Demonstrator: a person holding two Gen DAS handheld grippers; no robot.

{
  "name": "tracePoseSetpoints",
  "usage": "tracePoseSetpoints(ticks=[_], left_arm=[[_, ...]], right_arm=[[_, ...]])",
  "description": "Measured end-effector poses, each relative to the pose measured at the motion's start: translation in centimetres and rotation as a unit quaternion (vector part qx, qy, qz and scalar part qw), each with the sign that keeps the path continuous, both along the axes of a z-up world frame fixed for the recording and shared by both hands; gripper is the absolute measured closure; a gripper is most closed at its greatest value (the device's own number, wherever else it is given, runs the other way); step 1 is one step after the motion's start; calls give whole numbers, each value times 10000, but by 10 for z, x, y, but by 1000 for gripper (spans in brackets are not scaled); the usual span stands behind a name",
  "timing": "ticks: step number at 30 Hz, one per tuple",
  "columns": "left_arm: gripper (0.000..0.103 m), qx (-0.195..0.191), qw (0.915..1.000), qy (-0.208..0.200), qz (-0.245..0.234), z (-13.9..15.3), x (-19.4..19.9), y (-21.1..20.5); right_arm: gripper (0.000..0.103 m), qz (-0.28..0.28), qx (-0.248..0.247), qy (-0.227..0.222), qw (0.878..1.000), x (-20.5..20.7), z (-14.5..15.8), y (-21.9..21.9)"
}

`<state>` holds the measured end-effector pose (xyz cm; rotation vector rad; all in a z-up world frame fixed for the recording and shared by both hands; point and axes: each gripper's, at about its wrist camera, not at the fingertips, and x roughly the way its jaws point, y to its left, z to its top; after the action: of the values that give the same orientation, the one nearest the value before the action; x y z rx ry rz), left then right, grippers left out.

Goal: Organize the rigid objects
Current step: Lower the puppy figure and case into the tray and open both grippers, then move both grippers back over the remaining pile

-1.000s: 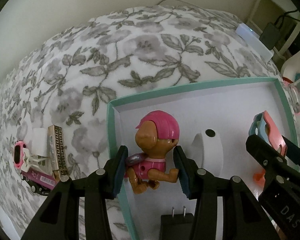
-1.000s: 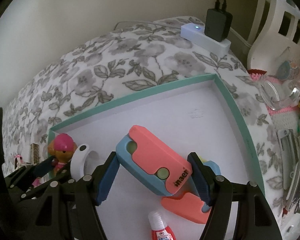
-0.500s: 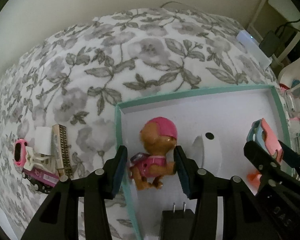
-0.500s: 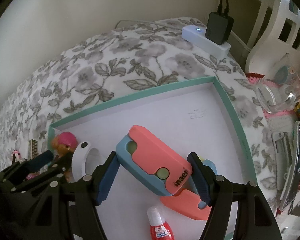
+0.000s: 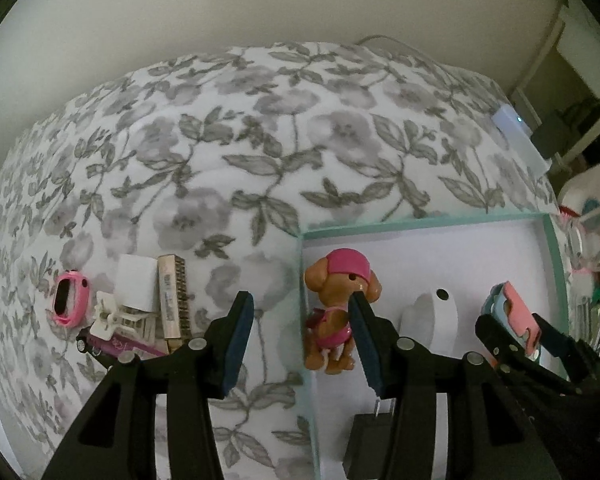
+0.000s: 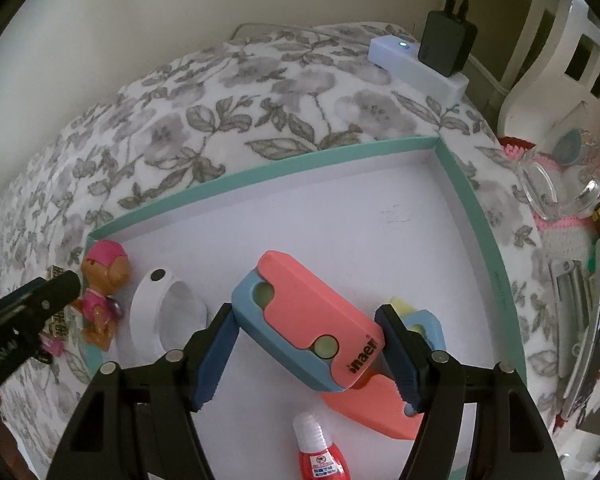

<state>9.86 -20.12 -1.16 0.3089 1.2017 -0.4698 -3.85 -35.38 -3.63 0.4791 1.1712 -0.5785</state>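
A teal-rimmed white tray (image 5: 420, 226) (image 6: 260, 180) lies on the floral bedspread. A pink-capped toy puppy (image 5: 338, 304) (image 6: 102, 280) stands in the tray's left corner. My left gripper (image 5: 302, 340) is open and empty, straddling the tray's left rim, its right finger in front of the puppy. My right gripper (image 6: 308, 356) is shut on a coral-and-blue case (image 6: 304, 316), held above the tray; it also shows in the left wrist view (image 5: 512, 316).
In the tray lie a white ring-shaped piece (image 6: 160, 312), a second coral-and-blue case (image 6: 384, 400), a red glue bottle (image 6: 320, 452) and a black plug (image 5: 368, 440). Left of the tray lie a pink watch (image 5: 70, 298), a harmonica (image 5: 174, 300) and small items. A white power strip (image 6: 416, 66) sits far right.
My left gripper has opened, let go of the puppy and moved left off it; the puppy now stands in the tray. The right gripper still holds the case.
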Motion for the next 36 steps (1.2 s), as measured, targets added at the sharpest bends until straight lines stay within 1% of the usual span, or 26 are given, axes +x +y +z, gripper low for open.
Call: tracePoseSetpoints(ticks=[6,8,9,10,12,20,21,22,24,26,27,28,30,32,33,34,36], left_arm=[[51,-126,9998,109,57,1,3,6],[47,-132,9999,94,56,3,3,7],[41,-152,9998,91,47,4,3,7],[40,-172,9998,90,39,5,4,7],[40,-200,9997,98,28,6,4,8],[38,-201,9997,55,124,9,7,17],[36,-187,9997,28,143,9,7,19],[28,-165,9997,-2,160,10,8,21],[20,-149,9997,-56,205,10,9,25],[20,-141,9996,-82,251,11,10,29],[19,-137,9994,-103,285,11,11,32],[15,-128,9993,-123,314,11,11,34],[14,-110,9990,-180,395,11,13,40],[12,-105,9986,-226,459,12,15,45],[5,-107,9984,-248,494,12,16,48],[1,-125,9981,-280,533,13,17,52],[1,-184,9974,-355,594,16,18,58]], right_arm=[[30,9,-46,67,10000,2,0,1],[29,19,-53,94,9999,2,-1,1],[28,32,-60,95,9999,3,-1,1],[25,38,-75,101,9999,3,-1,1],[23,51,-121,92,9999,3,1,2],[23,94,-234,18,9997,5,12,8],[22,106,-251,11,9996,5,13,10],[22,114,-268,2,9996,5,15,11],[22,124,-293,-27,9995,5,18,13],[21,138,-312,-62,9994,6,21,15],[17,144,-329,-84,9993,6,23,17],[10,145,-343,-100,9993,6,25,18],[3,145,-389,-149,9990,7,28,20],[3,156,-408,-173,9989,7,31,22],[3,160,-422,-190,9988,7,32,23],[2,161,-432,-204,9987,8,34,24],[1,163,-445,-238,9986,9,36,27]])
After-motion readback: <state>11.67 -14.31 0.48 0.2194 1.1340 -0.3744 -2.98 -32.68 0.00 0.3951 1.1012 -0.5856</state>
